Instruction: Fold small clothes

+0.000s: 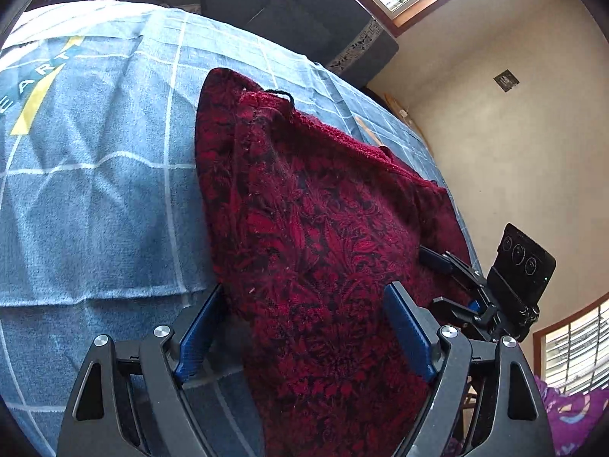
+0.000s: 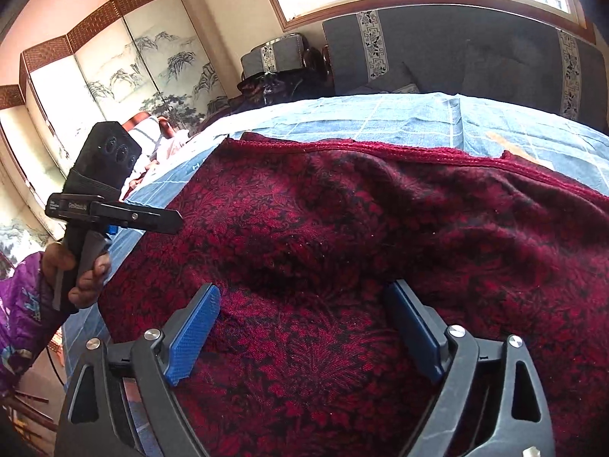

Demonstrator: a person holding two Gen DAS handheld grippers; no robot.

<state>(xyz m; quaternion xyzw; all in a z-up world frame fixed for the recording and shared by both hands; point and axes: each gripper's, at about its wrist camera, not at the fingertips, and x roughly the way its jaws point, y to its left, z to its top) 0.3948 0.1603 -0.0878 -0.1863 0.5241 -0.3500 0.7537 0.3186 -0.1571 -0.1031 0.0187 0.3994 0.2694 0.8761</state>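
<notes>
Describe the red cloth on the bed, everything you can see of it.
The red cloth is a knit-looking fabric, dark red with a black floral pattern and a plain red ribbed edge along its far side. It lies spread but rumpled on the blue checked towel, with soft creases and one side doubled over. A short black thread loop sticks up at its far corner. Both the left gripper and the right gripper stand open over its near part, gripping nothing.

We see a blue checked cloth [image 1: 95, 198] covering the surface ahead of both grippers. On it lies a dark red patterned garment [image 2: 342, 228], spread flat under our open fingers, its knitted hem on the far side.
</notes>
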